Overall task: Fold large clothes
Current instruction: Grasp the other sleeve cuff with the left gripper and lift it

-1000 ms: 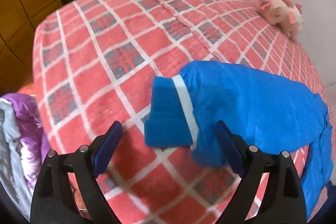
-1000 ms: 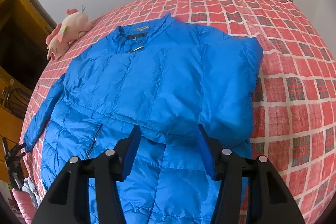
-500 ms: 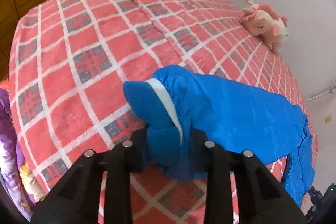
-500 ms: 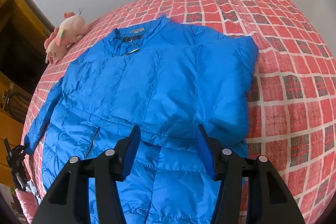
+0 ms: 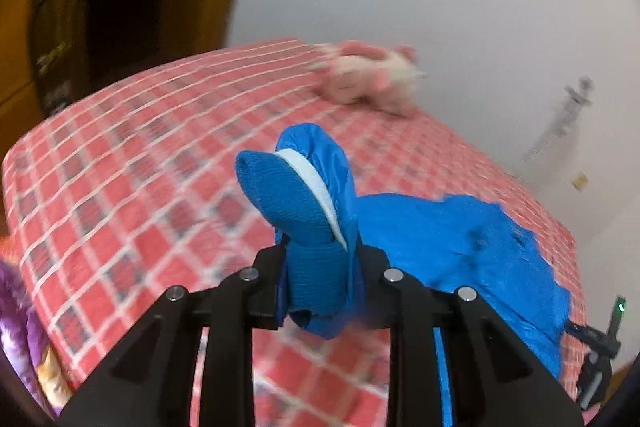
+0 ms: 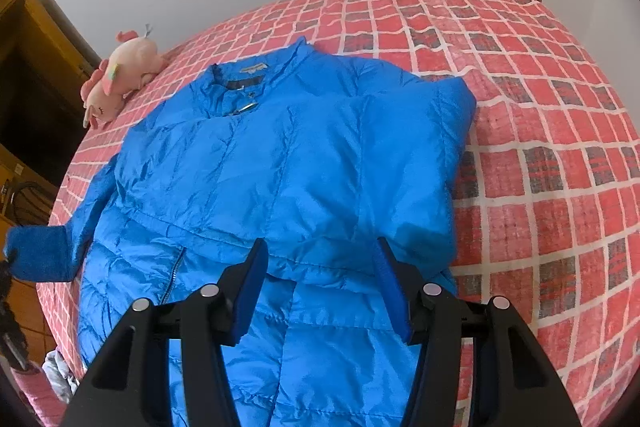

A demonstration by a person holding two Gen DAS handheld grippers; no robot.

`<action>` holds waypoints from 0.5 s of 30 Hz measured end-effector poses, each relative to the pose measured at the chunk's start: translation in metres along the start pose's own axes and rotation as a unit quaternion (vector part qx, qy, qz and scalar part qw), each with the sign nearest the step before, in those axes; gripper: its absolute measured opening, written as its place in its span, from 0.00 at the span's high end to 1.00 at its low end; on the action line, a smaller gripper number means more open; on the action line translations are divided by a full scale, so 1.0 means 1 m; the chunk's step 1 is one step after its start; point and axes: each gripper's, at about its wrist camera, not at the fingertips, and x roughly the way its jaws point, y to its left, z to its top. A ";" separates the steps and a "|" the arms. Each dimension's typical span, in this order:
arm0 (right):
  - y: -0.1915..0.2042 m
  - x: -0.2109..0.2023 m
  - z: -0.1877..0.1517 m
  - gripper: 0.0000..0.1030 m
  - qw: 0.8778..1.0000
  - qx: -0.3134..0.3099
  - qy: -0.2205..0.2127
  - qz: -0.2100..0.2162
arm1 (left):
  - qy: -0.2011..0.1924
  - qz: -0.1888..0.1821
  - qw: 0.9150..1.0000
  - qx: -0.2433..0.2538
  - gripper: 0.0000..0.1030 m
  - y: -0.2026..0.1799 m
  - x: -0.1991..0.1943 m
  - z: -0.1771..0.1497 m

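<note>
A blue puffer jacket (image 6: 280,163) lies face up on the bed's red checked blanket (image 6: 560,131), collar toward the wall and the pink plush toy (image 6: 120,75), hem toward the person holding the tools. The side of the jacket away from the toy is already turned in, so that edge runs straight. On the toy's side the sleeve (image 5: 460,239) stretches outward from the jacket's body, and that is the part in play: the left gripper (image 5: 320,283) has its two fingers clamped on the knit cuff (image 5: 292,203), the ribbed end and its white stripe standing up above the jaws, clear of the blanket. The sleeve's long axis runs from those fingers across toward the jacket's chest, so I reckon the coming move is to carry the cuff along that line and lay the sleeve over the front. The left hand is plainly the one placed for it, being at the sleeve's far end. The right gripper (image 6: 320,291) hovers over the lower front of the jacket, near the zip (image 6: 176,267), its blue-padded fingers apart with nothing pinched between them; whether they touch the fabric I cannot tell. It looks placed to pin the body down while the sleeve comes over. Puffy, slippery fabric like this may slide or spring back.
</note>
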 end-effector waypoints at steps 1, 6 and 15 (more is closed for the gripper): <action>-0.001 0.000 0.000 0.47 1.000 0.000 -0.001 0.000 | -0.001 -0.008 1.000 0.015 0.78 -0.016 0.000 0.000; -0.002 -0.004 0.001 0.47 1.000 0.000 -0.004 0.000 | 0.013 -0.074 0.993 0.092 0.78 -0.107 0.013 -0.007; -0.004 -0.004 0.002 0.47 1.000 -0.001 -0.004 -0.002 | 0.061 -0.150 0.971 0.178 0.78 -0.228 0.060 -0.038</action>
